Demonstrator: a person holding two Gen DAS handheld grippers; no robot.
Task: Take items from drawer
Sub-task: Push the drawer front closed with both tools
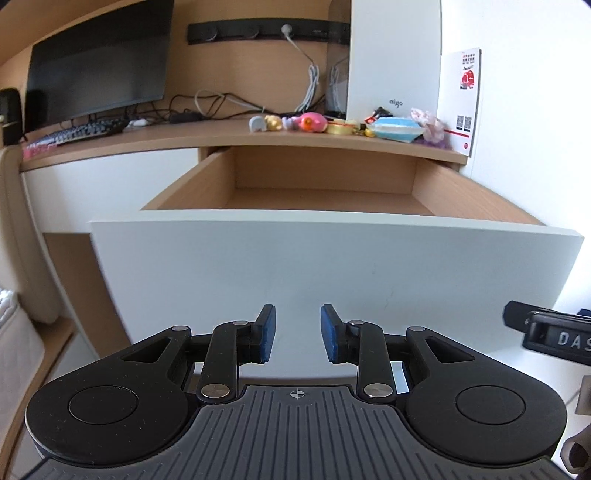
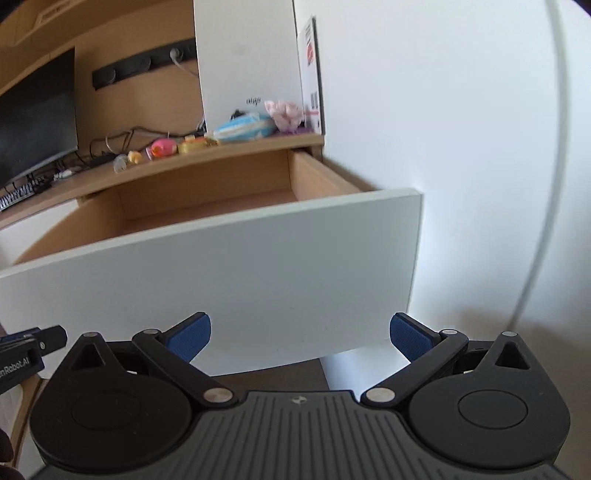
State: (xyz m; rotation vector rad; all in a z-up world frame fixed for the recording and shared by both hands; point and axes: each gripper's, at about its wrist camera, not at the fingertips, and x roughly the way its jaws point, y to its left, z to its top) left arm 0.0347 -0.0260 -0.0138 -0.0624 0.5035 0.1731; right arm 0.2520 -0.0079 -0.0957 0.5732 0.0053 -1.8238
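The drawer (image 1: pixel 332 254) with a white front is pulled out from under the wooden desk; the part of its wooden inside (image 1: pixel 325 192) that shows holds nothing. On the desktop above lie small items: a pink toy (image 1: pixel 312 122), a grey toy (image 1: pixel 257 123), a gold tape roll (image 1: pixel 340 128), a blue-and-white pack (image 1: pixel 397 129) and a pink fluffy piece (image 1: pixel 430 123). My left gripper (image 1: pixel 298 334) hangs open in front of the drawer front, holding nothing. My right gripper (image 2: pixel 299 338) is open wider, low by the drawer's (image 2: pixel 229 266) right corner. The items (image 2: pixel 240 127) show on the desk there too.
A monitor (image 1: pixel 98 62) and keyboard (image 1: pixel 79 133) stand at the desk's left, with cables and a black socket strip (image 1: pixel 266 32) behind. A white box (image 1: pixel 393 59) and a card (image 1: pixel 461 99) stand by the white wall (image 2: pixel 443 129). A cream chair edge (image 1: pixel 14 229) is at far left.
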